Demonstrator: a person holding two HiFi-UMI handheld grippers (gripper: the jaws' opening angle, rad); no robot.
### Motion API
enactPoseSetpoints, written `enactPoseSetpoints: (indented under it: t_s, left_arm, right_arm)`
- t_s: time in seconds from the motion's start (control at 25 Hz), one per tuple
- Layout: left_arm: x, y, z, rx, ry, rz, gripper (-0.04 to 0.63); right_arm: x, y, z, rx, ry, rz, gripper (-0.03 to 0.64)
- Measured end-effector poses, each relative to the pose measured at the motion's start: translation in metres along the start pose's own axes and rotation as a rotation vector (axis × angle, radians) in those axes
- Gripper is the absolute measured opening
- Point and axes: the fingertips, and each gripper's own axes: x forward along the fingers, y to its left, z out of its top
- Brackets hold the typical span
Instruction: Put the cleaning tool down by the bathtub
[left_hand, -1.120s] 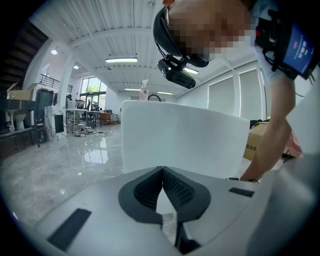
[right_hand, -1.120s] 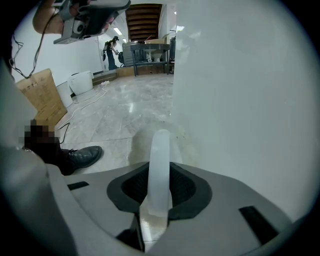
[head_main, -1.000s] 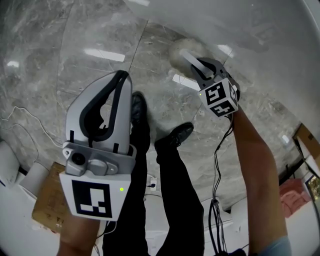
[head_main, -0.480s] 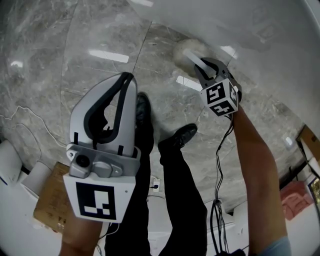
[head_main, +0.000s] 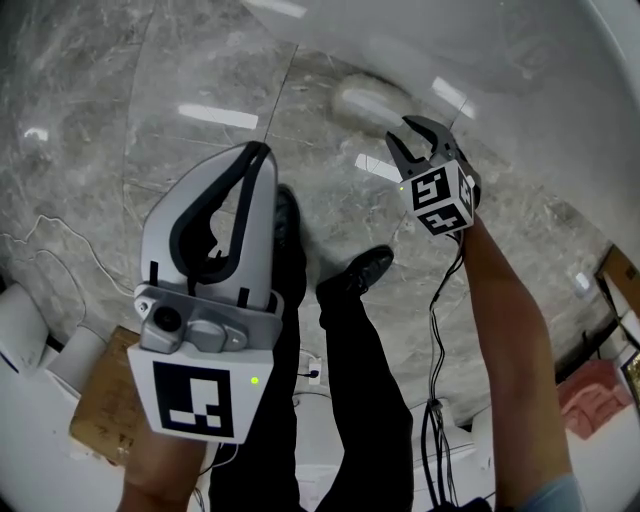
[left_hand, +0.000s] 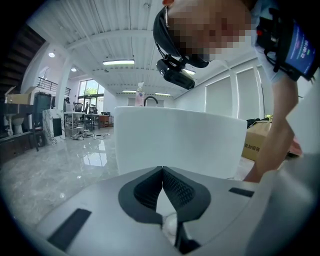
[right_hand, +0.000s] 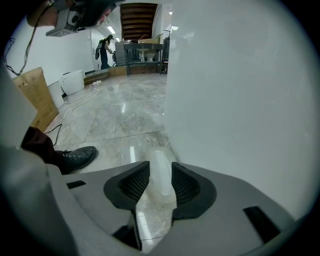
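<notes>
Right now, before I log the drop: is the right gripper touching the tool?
Apart. In the head view the right gripper has just been opening its jaws, nothing between them; the tool lies clear past their tips.

Bright, even indoor light. Strip lights overhead, mirrored as glare streaks on glossy marble floor. White tub washed out, near featureless. Shadows faint. Strong fisheye bend, dark vignette at corners. Nearest foreground soft.
</notes>
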Motion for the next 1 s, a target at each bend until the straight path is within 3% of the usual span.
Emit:
enactPoseSetpoints:
  t_s: [0.36, 0.56, 0.72, 0.8, 1.0]
  left_arm:
    - [-0.003, -0.024, 0.053, 0.002, -0.061, -0.010, 0.017]
    - [-0.009, -0.041, 0.105, 0.000, -0.124, -0.004, 0.017]
    - [-0.019, -0.047, 0.146, -0.011, -0.167, 0.011, 0.016]
    - [-0.027, -0.050, 0.166, -0.007, -0.187, 0.013, 0.017]
    - [-0.043, -0.055, 0.209, 0.007, -0.227, 0.021, 0.017]
  right_arm:
    - [-0.069, 0.003, 0.051, 0.118, -0.123, -0.053, 0.135]
    - [-0.158, -0.003, 0.130, 0.252, -0.305, -0.122, 0.114]
    - [-0.236, -0.010, 0.209, 0.275, -0.572, -0.185, 0.087]
    - [-0.276, -0.011, 0.239, 0.347, -0.671, -0.211, 0.064]
    - [-0.358, -0.020, 0.275, 0.402, -0.770, -0.281, 0.015]
